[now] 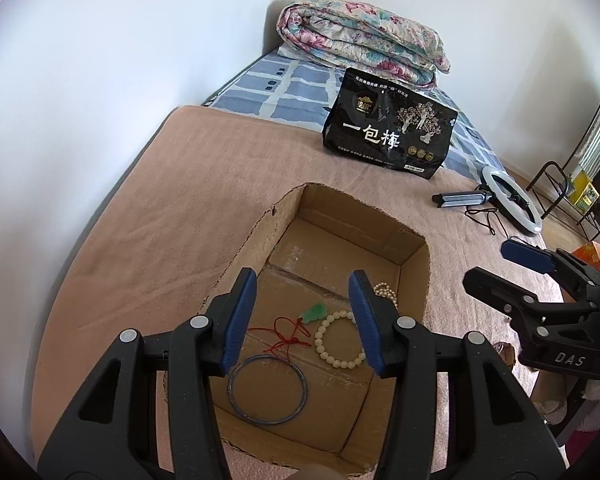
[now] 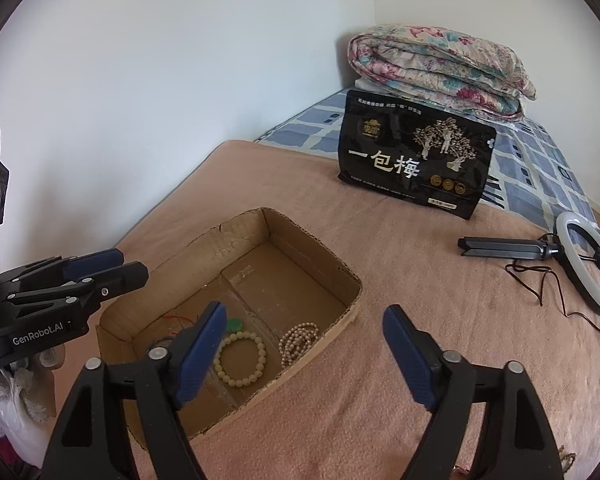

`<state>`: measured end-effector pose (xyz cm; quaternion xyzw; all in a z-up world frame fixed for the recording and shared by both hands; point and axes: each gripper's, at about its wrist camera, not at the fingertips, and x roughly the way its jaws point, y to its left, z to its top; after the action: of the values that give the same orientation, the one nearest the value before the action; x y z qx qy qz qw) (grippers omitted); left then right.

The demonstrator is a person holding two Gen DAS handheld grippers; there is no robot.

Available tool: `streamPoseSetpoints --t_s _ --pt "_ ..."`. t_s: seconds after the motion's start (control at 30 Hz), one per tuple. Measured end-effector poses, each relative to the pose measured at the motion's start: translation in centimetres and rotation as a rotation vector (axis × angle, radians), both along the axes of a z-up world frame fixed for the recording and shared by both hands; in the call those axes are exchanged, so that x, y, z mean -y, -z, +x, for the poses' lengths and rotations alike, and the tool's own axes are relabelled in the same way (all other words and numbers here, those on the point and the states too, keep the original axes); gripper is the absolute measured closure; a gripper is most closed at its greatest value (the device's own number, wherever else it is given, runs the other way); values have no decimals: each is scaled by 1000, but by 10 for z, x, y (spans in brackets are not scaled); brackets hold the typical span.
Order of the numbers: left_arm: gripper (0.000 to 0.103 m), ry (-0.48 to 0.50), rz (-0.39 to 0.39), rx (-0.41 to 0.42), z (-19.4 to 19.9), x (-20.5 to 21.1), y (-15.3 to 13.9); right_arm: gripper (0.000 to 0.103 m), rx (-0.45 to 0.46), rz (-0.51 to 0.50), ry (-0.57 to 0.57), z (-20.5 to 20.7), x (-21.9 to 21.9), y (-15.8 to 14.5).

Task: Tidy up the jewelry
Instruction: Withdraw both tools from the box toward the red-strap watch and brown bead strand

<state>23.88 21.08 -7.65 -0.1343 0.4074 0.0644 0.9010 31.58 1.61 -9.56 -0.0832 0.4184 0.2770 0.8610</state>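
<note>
An open cardboard box [image 1: 412, 264] [image 2: 320, 256] lies on the pink blanket. On its floor lie a blue bangle [image 1: 268, 389], a cream bead bracelet [image 1: 338, 338] [image 2: 242, 358], a green pendant [image 1: 313, 313] [image 2: 234, 324] on a red cord [image 1: 288, 338], and a pearl strand [image 1: 386, 292] [image 2: 300, 338]. My left gripper [image 1: 304, 320] hovers over the box, open, with nothing between its blue pads. My right gripper [image 2: 304, 356] stands open wide above the box's near right rim, holding nothing. Each gripper shows at the edge of the other's view.
A black snack bag [image 1: 390, 128] [image 2: 416, 156] stands behind the box. A folded floral quilt [image 1: 364, 40] [image 2: 444, 68] lies at the bed's far end. A ring light with tripod and cable [image 1: 512, 200] [image 2: 584, 264] lies to the right. A white wall runs along the left.
</note>
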Motion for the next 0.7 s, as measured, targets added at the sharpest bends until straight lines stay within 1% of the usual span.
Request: streamPoseSetpoints --t_s 0.07,0.13,0.23,0.3,0.33,0.37,0.43,0.7 --pt "54 4 2 6 0 4 -3 13 1 -1 13 -2 6 -2" --pt "54 12 7 12 -1 9 -5 7 2 -6 31 -3 13 -4" --pt "54 34 23 21 -2 18 -8 2 9 -11 70 -6 27 -7" --pt "54 47 38 25 -2 25 -9 2 6 -8 87 -7 38 -9" --pt "52 55 47 29 -2 29 -11 1 4 -7 93 -8 43 -9" --pt "45 60 51 32 -2 32 -12 1 1 -6 99 -9 48 -10" --pt "39 70 54 46 -2 40 -15 1 -3 -7 122 -11 61 -11" --pt "39 132 65 59 -2 72 -22 0 -9 -13 205 -17 116 -18"
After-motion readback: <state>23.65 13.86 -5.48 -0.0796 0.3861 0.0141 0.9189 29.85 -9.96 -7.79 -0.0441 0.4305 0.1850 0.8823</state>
